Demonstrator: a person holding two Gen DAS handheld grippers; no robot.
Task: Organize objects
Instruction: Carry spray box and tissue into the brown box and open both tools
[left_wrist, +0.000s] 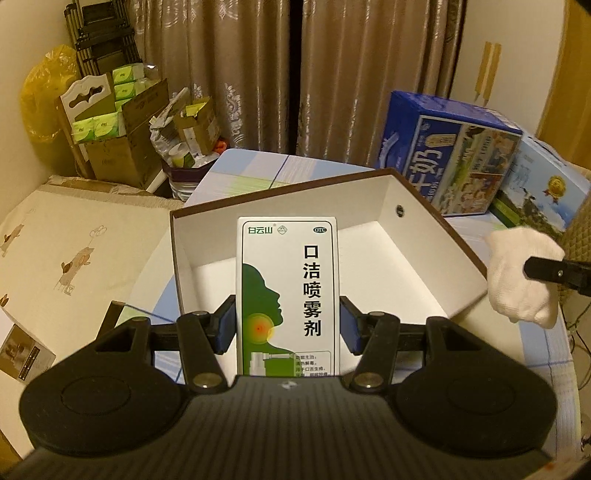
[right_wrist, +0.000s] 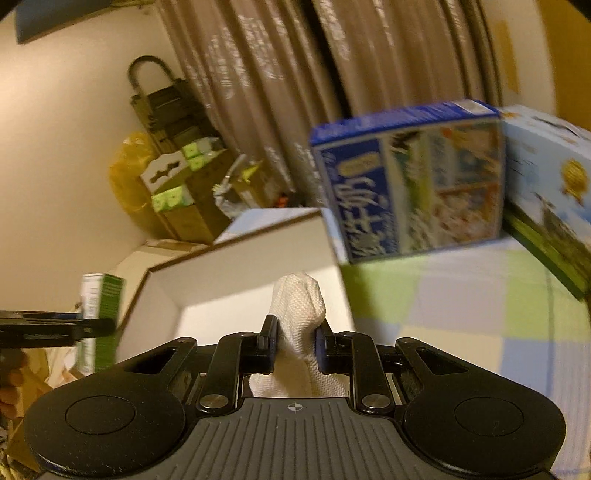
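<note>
The left gripper (left_wrist: 288, 325) clamps a white-and-green spray carton (left_wrist: 289, 295) upright by its sides, at the near wall of the open white storage box (left_wrist: 402, 258). The right gripper (right_wrist: 295, 341) pinches a bunched white cloth (right_wrist: 299, 314), held at the box's right rim. Behind the box stands a blue milk carton (left_wrist: 447, 155).

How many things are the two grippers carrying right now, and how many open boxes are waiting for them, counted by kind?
Spray carton, white and green, clamped in the left gripper: 1
White cloth, clamped in the right gripper: 1
Open white box with brown rim, nothing visible inside: 1
Total: 3
</note>
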